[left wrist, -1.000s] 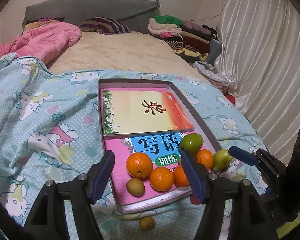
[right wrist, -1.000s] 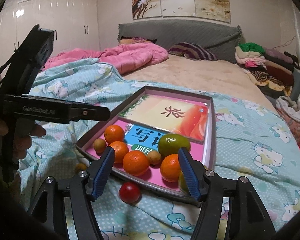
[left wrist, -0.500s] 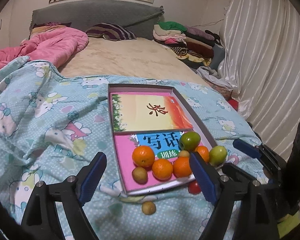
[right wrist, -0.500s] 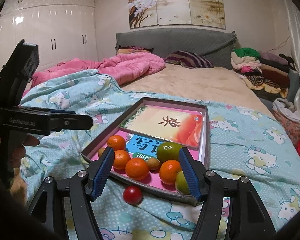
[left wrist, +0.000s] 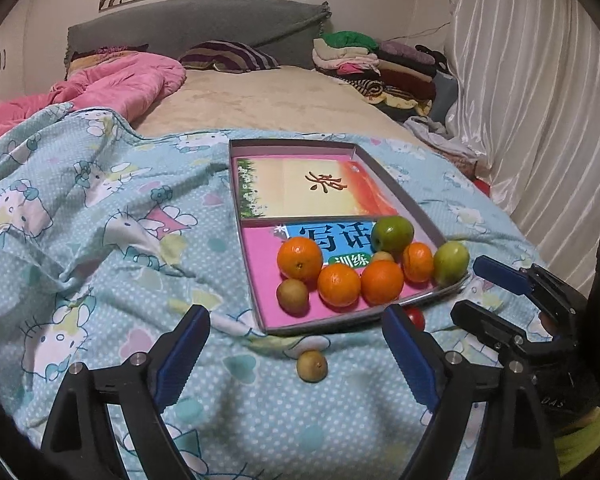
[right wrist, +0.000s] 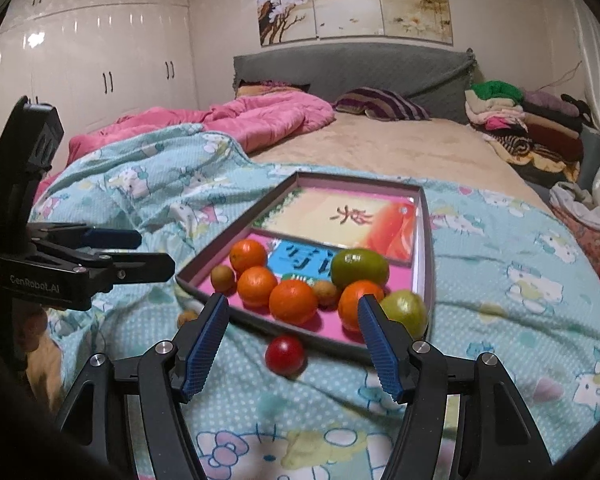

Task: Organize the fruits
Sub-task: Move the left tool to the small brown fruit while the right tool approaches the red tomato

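A shallow grey box tray (left wrist: 414, 208) (right wrist: 424, 240) lies on the bed and holds several oranges (left wrist: 300, 258) (right wrist: 293, 301), two green fruits (left wrist: 392, 234) (right wrist: 359, 268) and small brown fruits. A small brown fruit (left wrist: 312, 365) (right wrist: 187, 317) lies on the blanket in front of the tray, between my left fingers. A red fruit (right wrist: 284, 354) (left wrist: 416, 317) lies on the blanket by the tray's near edge, between my right fingers. My left gripper (left wrist: 296, 354) is open and empty. My right gripper (right wrist: 294, 346) is open and empty.
The tray rests on a blue cartoon-print blanket (left wrist: 100, 240) (right wrist: 500, 280). A pink quilt (left wrist: 120, 80), a striped pillow (right wrist: 380, 104) and stacked clothes (left wrist: 380, 64) lie farther back. White curtains (left wrist: 540, 100) hang on the right.
Both grippers have pulled back from the tray and lifted a little. The loose brown fruit and the red fruit now show fully between the fingers. No fruit moved.
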The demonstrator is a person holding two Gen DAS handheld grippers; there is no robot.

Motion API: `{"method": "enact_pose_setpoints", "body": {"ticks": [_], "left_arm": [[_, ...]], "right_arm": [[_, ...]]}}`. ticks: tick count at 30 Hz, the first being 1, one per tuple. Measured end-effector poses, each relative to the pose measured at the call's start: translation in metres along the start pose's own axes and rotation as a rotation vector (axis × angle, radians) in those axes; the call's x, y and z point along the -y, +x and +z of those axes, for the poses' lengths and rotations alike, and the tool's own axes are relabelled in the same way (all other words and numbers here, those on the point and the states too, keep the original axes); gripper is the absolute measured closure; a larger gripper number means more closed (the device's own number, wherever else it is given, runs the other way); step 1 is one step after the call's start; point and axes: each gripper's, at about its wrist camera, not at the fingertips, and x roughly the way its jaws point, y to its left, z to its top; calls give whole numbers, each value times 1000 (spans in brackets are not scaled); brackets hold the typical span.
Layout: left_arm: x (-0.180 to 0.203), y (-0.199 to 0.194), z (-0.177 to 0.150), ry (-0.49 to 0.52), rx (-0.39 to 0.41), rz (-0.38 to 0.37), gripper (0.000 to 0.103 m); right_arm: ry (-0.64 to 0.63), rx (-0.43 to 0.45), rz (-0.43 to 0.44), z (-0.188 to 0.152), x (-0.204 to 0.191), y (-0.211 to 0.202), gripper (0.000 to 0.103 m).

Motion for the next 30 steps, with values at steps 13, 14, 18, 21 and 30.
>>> {"method": "enact_pose_setpoints", "body": {"ticks": [13, 14, 18, 21, 30], "left_arm": [[0, 8, -19, 7, -39, 26, 15], [1, 9, -20, 10, -41, 30, 15], [1, 13, -26, 4, -64, 24, 15], [2, 15, -28, 5, -76, 19, 15], [5, 22, -33, 8, -98, -19, 27]], "right_arm": [[36, -56, 1, -13, 1, 10, 34], [38, -61, 1, -14, 1, 11, 34], [40, -70, 11, -15, 0, 14, 34], [42, -88, 3, -17, 0, 19, 34], [64, -147, 10, -23, 5, 37, 49]]}}
